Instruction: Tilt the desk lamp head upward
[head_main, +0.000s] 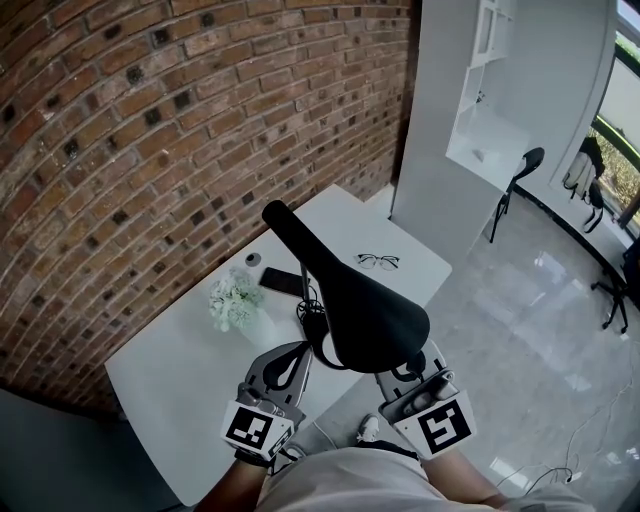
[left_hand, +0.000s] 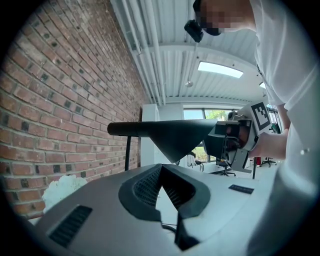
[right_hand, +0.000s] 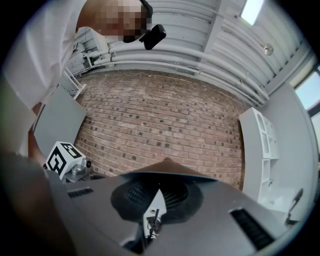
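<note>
Right tool upturned, pinching lamp head rim.

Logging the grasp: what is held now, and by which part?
The right tongs pinch the lamp head at its wide near rim; the left tongs are shut on nothing.

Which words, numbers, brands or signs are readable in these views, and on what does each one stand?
None can be read.
The left hand-held gripper and right hand-held gripper bear only black-and-white square marker patterns, no letters.
Any print on the flat black phone on the white table is too small.
</note>
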